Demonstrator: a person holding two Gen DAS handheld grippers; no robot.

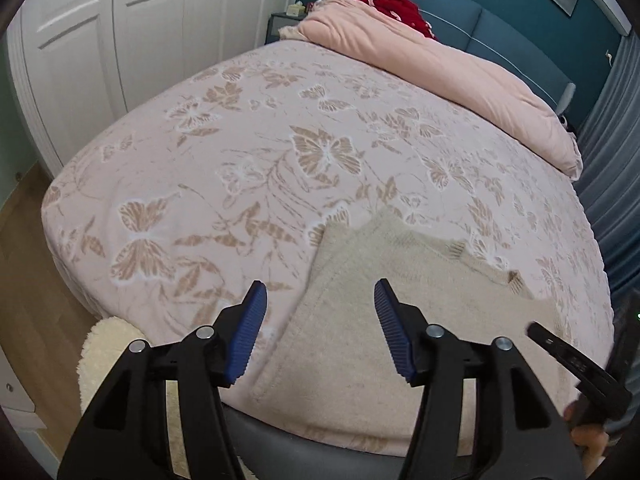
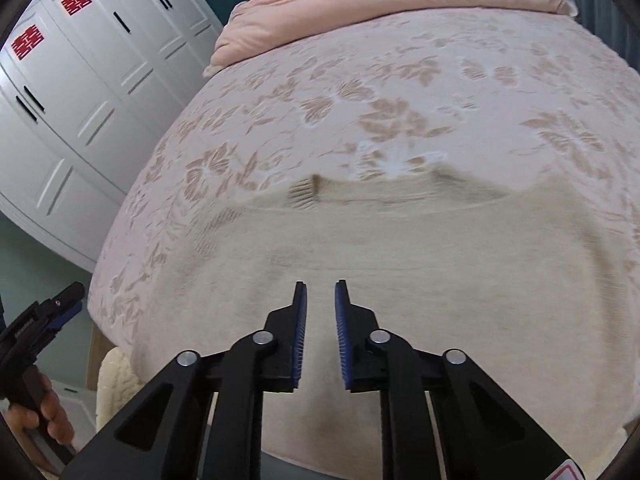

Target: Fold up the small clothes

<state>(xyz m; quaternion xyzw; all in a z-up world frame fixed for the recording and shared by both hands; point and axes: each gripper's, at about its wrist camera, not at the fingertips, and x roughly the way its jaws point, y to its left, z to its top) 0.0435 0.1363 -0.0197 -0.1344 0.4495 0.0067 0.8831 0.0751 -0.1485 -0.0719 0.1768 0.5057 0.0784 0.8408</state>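
The left gripper [image 1: 320,292] hovers with jaws spread wide over the left edge of the sweater [image 1: 400,320], likely lined up to pinch that edge. The cream sweater lies flat on the bed [image 1: 240,140] near its foot, its far edge blurred, seemingly already folded narrower. The right gripper [image 2: 321,292] hangs above the sweater's middle, jaws nearly together with a slim gap, gripping nothing, ready for the next fold.

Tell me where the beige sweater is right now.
The beige sweater lies flat on the near edge of the bed, right of the left claw and under the right claw, far from the pink duvet.
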